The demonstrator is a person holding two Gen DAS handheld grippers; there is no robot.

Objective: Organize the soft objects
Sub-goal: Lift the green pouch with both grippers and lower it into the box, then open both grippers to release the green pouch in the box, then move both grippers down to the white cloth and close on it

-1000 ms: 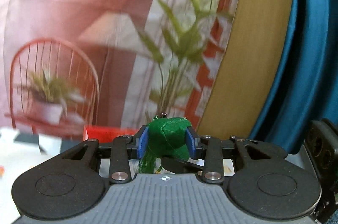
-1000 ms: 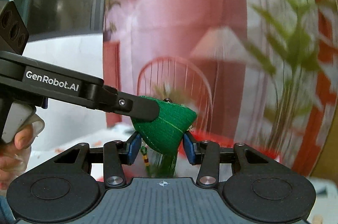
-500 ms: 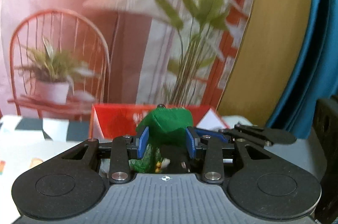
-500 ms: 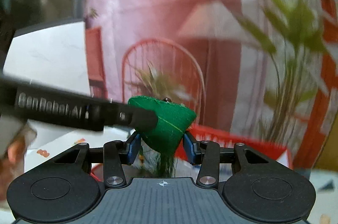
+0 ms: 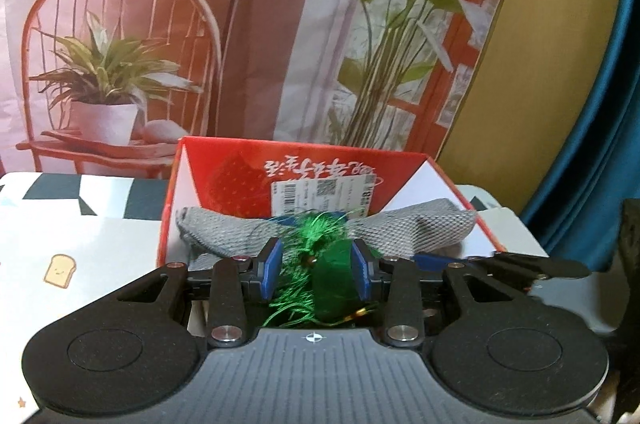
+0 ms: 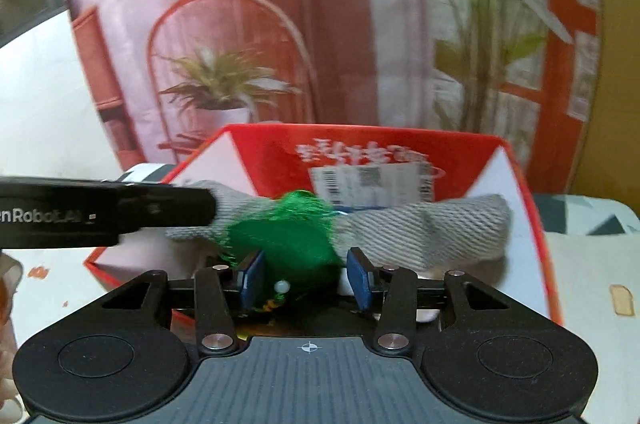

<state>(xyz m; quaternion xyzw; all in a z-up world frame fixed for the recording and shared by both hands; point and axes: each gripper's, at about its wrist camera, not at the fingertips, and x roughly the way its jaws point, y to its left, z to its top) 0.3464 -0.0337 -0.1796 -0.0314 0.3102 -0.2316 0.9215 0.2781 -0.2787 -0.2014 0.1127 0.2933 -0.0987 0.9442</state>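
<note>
Both my hand-held grippers, left (image 5: 316, 274) and right (image 6: 305, 278), are clamped on the green tasselled pouch (image 6: 288, 244). It hangs just over the red box (image 5: 456, 184), directly ahead, above the grey sock (image 6: 432, 228).

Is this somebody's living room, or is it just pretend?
Probably a home-style tabletop set up for recording, not a real living room. The chair, lamp and plants are only printed on a backdrop hanging behind the table. A red box holding a grey cloth sits on it.

green tasselled pouch (image 5: 334, 274), grey knit sock (image 5: 424, 230), red box (image 5: 320, 164).
</note>
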